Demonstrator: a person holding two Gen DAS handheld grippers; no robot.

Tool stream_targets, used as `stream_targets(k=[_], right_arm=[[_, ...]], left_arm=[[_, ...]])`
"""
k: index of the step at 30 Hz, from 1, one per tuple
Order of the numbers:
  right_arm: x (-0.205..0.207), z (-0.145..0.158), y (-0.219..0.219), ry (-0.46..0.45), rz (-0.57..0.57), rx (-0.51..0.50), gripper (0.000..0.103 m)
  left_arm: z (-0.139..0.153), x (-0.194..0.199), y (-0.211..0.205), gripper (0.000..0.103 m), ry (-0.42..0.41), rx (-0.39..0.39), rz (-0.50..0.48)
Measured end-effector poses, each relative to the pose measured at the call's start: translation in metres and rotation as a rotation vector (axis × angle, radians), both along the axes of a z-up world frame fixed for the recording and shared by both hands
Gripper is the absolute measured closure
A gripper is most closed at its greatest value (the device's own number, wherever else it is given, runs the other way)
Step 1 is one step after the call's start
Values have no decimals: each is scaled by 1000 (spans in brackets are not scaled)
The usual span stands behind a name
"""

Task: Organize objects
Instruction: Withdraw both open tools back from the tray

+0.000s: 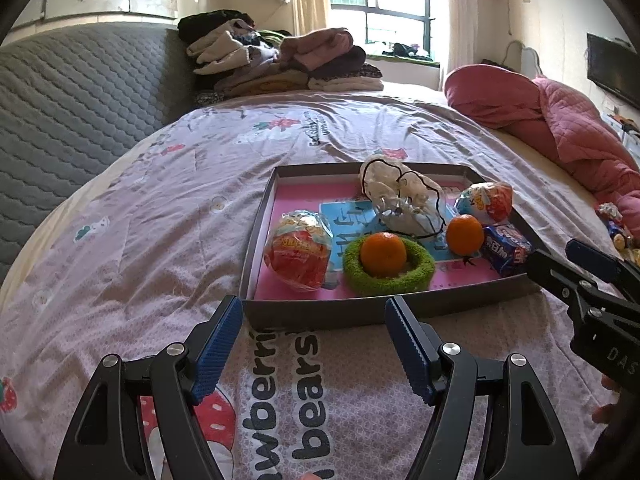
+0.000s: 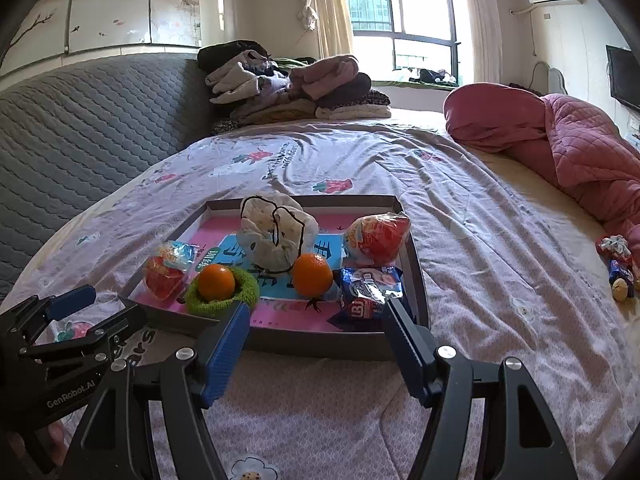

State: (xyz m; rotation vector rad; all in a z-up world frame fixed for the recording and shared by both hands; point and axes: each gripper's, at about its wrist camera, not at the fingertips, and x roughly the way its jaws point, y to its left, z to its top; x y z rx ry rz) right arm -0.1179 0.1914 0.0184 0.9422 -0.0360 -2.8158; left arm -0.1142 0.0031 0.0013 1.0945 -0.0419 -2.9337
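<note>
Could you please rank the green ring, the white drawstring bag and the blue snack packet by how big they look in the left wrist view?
1. White drawstring bag and green ring: about alike, and the ring sits nearer the camera, so I won't rank them.
2. Blue snack packet: clearly smallest, partly cut off by the right tool.

You have a shallow grey cardboard tray, pink-and-blue printed floor, lying flat on the bedsheet. Inside it: one orange seated in a green fuzzy ring near the front edge; a second orange loose, to its right. A blue snack packet lies touching the front right corner. Two red-and-white wrapped snack bags: one front left, one back right. A white drawstring pouch, black cord, slumps at centre back.
</note>
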Motion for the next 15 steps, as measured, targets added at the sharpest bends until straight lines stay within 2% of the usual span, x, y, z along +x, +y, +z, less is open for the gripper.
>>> stream_targets(k=[15], right_arm=[[12,-9,2,-25,-3,10,35]], left_arm=[[-7,5,-2,28,-8,11,14]])
